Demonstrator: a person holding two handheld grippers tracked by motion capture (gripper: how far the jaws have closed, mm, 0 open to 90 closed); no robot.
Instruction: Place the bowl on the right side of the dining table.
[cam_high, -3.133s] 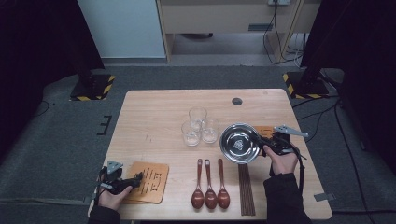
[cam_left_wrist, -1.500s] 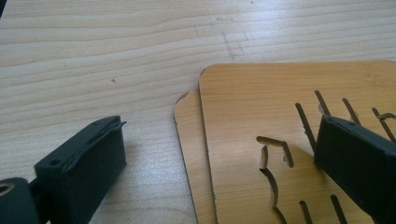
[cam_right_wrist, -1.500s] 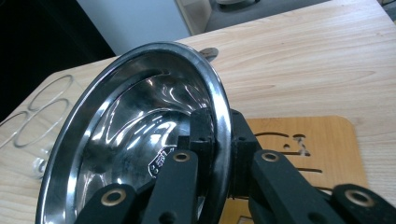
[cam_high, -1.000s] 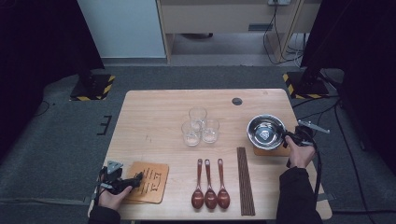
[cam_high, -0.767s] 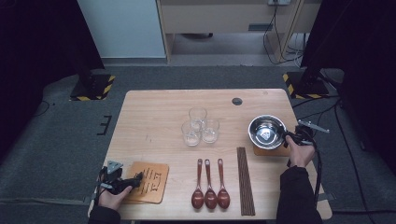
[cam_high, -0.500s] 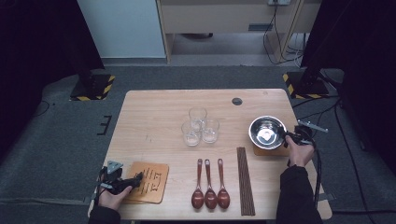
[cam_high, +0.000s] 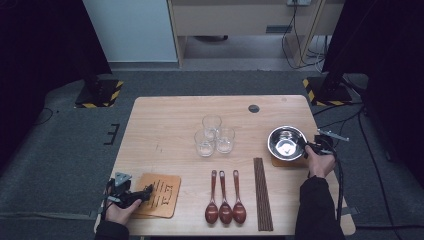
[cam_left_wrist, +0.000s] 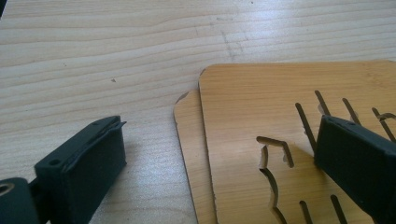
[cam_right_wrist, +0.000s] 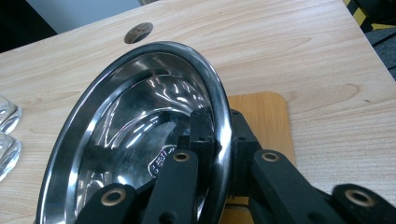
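My right gripper (cam_right_wrist: 215, 140) pinches the steel bowl's (cam_right_wrist: 140, 135) rim, seating it on the wooden coaster (cam_right_wrist: 261, 116); my left gripper (cam_left_wrist: 215, 172) rests agape over two stacked coasters (cam_left_wrist: 261, 107), steadying them.

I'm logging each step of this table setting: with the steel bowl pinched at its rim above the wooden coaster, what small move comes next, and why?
Probably lower the round shiny steel bowl flat onto the wooden coaster beneath it, then open. The right gripper clamps its rim, and the bowl looks tilted.
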